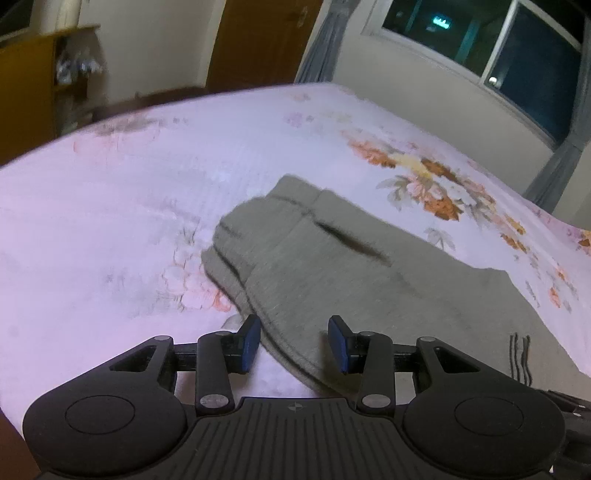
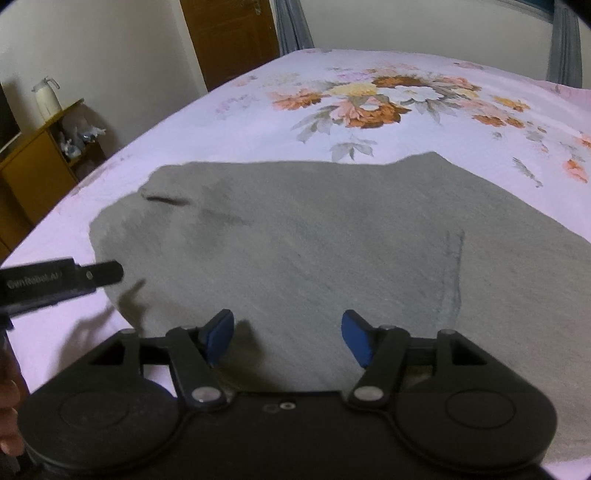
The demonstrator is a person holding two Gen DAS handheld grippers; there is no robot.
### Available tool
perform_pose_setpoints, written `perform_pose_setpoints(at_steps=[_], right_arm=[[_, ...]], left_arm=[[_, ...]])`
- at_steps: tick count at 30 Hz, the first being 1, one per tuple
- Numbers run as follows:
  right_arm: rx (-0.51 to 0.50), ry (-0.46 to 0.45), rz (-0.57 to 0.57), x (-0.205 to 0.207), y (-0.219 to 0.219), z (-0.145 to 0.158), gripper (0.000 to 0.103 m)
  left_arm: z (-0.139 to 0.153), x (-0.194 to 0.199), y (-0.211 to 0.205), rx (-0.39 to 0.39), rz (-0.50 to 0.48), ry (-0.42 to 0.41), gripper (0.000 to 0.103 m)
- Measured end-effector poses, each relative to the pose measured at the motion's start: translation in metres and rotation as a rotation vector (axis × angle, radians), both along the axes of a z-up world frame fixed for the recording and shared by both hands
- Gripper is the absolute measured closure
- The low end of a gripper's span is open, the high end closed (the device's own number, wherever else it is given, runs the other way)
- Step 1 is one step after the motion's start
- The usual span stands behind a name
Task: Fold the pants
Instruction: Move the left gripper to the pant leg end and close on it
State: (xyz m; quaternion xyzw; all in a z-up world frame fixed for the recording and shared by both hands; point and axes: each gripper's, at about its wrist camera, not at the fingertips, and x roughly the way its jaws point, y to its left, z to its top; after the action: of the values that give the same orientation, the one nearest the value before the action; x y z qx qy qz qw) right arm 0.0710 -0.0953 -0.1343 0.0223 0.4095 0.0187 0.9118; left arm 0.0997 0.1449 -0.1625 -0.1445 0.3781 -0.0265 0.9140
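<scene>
One bed (image 2: 221,122), floral sheet, carries one pair of grey pants (image 2: 295,243) lying flat across it. I judge I'm between folds (next calls for pinching an edge). My two grippers, left (image 1: 294,341) and right (image 2: 288,338), hover with fingers spread, gripping nothing.

One piece of lettering can be read. In the right wrist view, pale print reading "GenRobot.AI" runs along a black bar-shaped device (image 2: 44,286) entering from the left edge. Its first letters are blurred, so that reading is partly uncertain. A greenish lit sign (image 1: 441,23) glows outside the window in the left wrist view, too blurred to read.
</scene>
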Motion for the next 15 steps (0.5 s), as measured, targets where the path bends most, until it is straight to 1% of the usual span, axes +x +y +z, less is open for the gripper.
perform_pose_setpoints(at_steps=[1, 3, 4, 5, 6, 8, 10, 12, 15], right_arm=[[-0.007, 0.004, 0.004, 0.002, 0.001, -0.001, 0.031], [-0.016, 0.019, 0.008, 0.005, 0.002, -0.006, 0.029], [-0.021, 0.019, 0.009, 0.005, 0.003, -0.007, 0.028], [-0.025, 0.020, 0.011, 0.005, 0.004, -0.008, 0.028], [-0.026, 0.019, 0.010, 0.005, 0.004, -0.007, 0.028], [-0.009, 0.008, 0.007, 0.006, 0.003, -0.004, 0.028], [-0.003, -0.008, 0.003, 0.006, 0.002, -0.001, 0.028], [-0.005, -0.006, 0.004, 0.008, 0.001, -0.002, 0.027], [-0.004, 0.003, 0.006, 0.008, -0.001, -0.006, 0.027]], left_arm=[[-0.002, 0.001, 0.002, -0.010, 0.003, 0.009, 0.063], [-0.006, 0.004, 0.004, -0.025, 0.008, 0.020, 0.061], [-0.009, 0.005, 0.004, -0.033, 0.008, 0.026, 0.051], [-0.010, 0.006, 0.005, -0.041, 0.014, 0.031, 0.038], [-0.012, 0.006, 0.006, -0.048, 0.024, 0.029, 0.035], [-0.014, 0.006, 0.007, -0.065, 0.029, 0.028, 0.034], [-0.018, 0.008, 0.008, -0.110, 0.028, 0.044, 0.034], [-0.022, 0.010, 0.010, -0.163, 0.033, 0.054, 0.034], [-0.029, 0.012, 0.010, -0.207, 0.040, 0.066, 0.034]])
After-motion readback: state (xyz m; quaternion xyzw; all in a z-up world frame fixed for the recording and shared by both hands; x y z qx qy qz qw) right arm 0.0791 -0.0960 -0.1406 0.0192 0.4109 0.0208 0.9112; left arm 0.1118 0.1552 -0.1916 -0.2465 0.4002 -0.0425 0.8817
